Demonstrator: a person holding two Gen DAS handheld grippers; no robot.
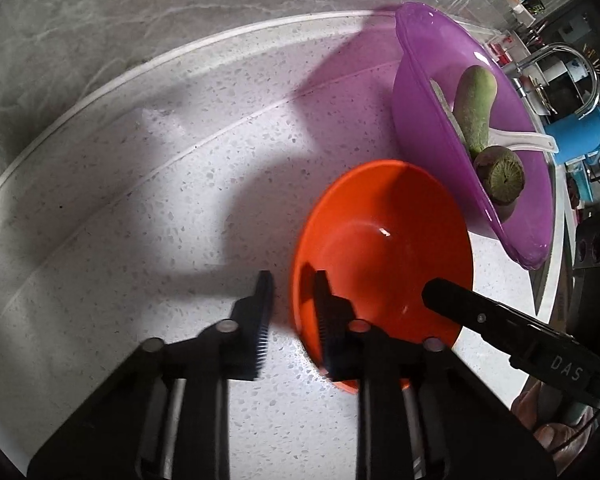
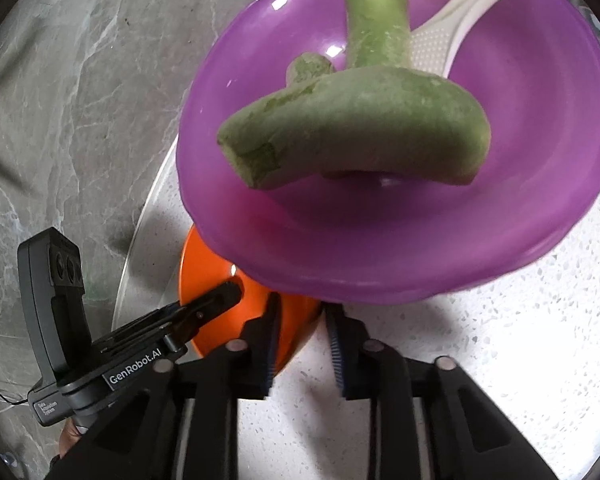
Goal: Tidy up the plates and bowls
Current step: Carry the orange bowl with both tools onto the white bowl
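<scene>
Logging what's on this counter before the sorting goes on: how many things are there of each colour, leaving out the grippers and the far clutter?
Orange: 1, the orange bowl
Purple: 1, the purple bowl
Green: 2, the green gourds lying in the purple bowl
White: 1, the white spoon in the purple bowl
Total: 5
</scene>
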